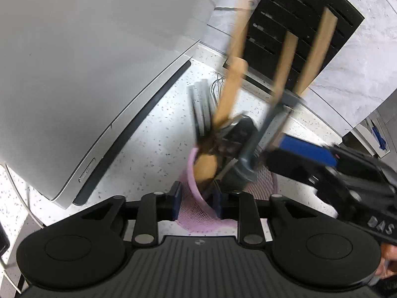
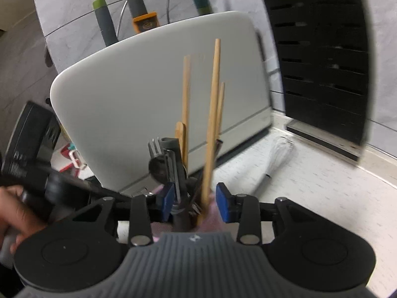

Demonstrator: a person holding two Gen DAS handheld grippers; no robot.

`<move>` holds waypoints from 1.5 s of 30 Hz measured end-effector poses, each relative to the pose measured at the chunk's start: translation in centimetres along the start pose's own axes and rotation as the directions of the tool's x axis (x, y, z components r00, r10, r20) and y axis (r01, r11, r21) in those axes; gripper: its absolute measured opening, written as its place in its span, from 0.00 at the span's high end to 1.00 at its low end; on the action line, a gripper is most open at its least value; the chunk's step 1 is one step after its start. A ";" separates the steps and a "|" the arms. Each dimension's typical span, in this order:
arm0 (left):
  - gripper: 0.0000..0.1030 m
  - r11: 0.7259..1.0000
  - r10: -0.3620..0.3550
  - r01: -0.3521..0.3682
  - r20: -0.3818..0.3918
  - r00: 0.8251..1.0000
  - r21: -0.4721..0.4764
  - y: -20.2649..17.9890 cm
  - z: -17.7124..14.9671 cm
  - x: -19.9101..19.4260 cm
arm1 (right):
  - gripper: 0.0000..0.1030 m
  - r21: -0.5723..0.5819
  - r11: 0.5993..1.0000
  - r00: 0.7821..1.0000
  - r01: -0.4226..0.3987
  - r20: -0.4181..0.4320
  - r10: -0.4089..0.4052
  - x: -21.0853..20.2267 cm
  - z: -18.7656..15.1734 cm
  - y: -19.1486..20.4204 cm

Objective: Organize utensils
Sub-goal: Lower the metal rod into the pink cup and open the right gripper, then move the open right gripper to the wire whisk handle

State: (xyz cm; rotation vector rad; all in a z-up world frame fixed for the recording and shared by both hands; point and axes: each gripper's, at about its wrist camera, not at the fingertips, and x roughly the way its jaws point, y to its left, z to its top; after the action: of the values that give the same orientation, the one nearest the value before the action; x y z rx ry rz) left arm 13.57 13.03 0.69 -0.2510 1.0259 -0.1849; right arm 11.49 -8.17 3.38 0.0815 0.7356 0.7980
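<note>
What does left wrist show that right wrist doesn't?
Left wrist only: the pink mesh utensil holder's rim, pinched by the left tool, and the right tool reaching in from the right.

Right wrist only: coloured-handled utensils behind the grey appliance, a metal fork, and a hand on the other handle.

Both: the grey appliance, black slotted knife block, wooden utensil handles, wire whisk and speckled white counter.
</note>
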 end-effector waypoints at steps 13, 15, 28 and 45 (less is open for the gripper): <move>0.70 0.999 0.043 -0.043 0.015 0.999 0.003 -0.3 -0.3 -0.5 | 0.72 0.088 0.980 0.981 -0.177 -0.061 0.183 1.7 1.3 -1.4; 0.70 0.999 0.047 -0.048 0.009 0.999 0.014 -0.4 -0.5 -0.6 | 0.72 0.100 0.979 0.981 -0.177 -0.063 0.184 1.3 0.9 -1.8; 0.69 0.998 0.055 -0.056 0.001 0.998 0.021 -0.9 -0.1 0.3 | 0.69 0.094 0.988 0.990 -0.122 -0.060 0.128 -2.7 0.2 -4.5; 0.65 0.998 0.053 -0.053 0.004 0.999 0.029 -0.9 -0.2 0.5 | 0.54 0.279 0.912 0.939 0.301 -0.253 -0.233 6.0 2.0 -11.2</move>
State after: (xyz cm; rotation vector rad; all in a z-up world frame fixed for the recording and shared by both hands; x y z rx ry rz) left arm 13.60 12.01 0.49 -0.1972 1.0246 -0.1509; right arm 22.49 -11.65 -2.24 0.1783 1.0525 0.4227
